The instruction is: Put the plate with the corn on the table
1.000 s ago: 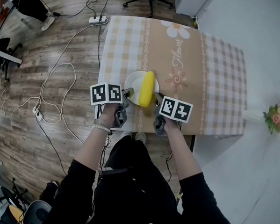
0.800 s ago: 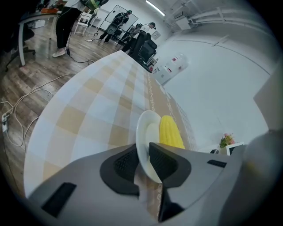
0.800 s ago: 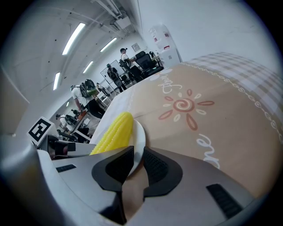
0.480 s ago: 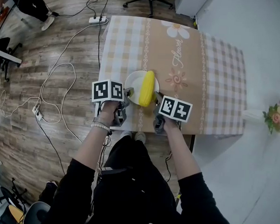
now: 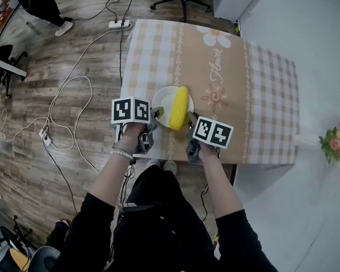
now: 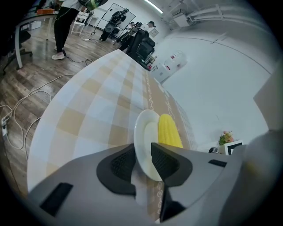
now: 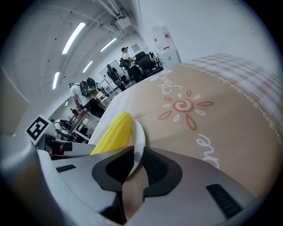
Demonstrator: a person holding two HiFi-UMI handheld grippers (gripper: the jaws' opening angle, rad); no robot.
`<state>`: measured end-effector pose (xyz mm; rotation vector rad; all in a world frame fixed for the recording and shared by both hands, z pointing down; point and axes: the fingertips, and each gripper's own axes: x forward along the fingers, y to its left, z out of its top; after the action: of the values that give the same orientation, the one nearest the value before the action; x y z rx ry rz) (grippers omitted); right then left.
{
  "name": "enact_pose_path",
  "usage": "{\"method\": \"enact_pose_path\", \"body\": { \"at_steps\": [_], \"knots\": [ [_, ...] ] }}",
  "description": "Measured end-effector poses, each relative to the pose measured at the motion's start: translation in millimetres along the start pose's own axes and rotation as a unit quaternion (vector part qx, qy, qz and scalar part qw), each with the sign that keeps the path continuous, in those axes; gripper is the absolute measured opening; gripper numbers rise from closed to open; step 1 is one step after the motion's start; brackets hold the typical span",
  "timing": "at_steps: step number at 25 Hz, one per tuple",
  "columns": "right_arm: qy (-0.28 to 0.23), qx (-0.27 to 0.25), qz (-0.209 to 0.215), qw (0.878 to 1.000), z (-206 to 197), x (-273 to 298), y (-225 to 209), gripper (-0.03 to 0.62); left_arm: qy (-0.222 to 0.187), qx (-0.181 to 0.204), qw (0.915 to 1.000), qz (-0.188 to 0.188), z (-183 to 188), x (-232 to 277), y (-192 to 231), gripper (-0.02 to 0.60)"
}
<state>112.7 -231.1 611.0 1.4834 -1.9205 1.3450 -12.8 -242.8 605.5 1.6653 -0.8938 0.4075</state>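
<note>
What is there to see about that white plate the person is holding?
The plate is round, white and glossy, like ceramic or plastic. It is held about level over the near edge of the checked table, with a yellow corn cob lying across its right half. The left gripper and right gripper each pinch its rim from opposite sides. Whether it touches the table is unclear.

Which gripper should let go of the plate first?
Probably left. The left gripper and right gripper both clamp the plate rim, but the corn lies nearer the right, the likely heavier side.
</note>
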Motion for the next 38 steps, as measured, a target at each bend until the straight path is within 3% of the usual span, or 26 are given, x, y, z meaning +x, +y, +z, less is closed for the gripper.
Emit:
{"method": "enact_pose_path", "body": {
  "at_steps": [15,29,33,38],
  "knots": [
    [0.001,-0.003,-0.006,1.0,0,2,-1,0.094,0.004,0.0,1.0,0.002,-2,-3,4,0.117],
    [-0.008,-0.011,-0.007,1.0,1,2,0,0.097,-0.022,-0.001,0.9997,0.01,-5,-19,18,0.101],
    [-0.012,-0.009,-0.009,1.0,1,0,0,0.097,-0.041,0.016,0.9988,0.02,-3,-29,21,0.053],
    [-0.03,-0.02,-0.025,0.999,4,-3,-2,0.09,-0.063,0.071,0.9952,0.024,0,-39,12,0.028]
  ]
}}
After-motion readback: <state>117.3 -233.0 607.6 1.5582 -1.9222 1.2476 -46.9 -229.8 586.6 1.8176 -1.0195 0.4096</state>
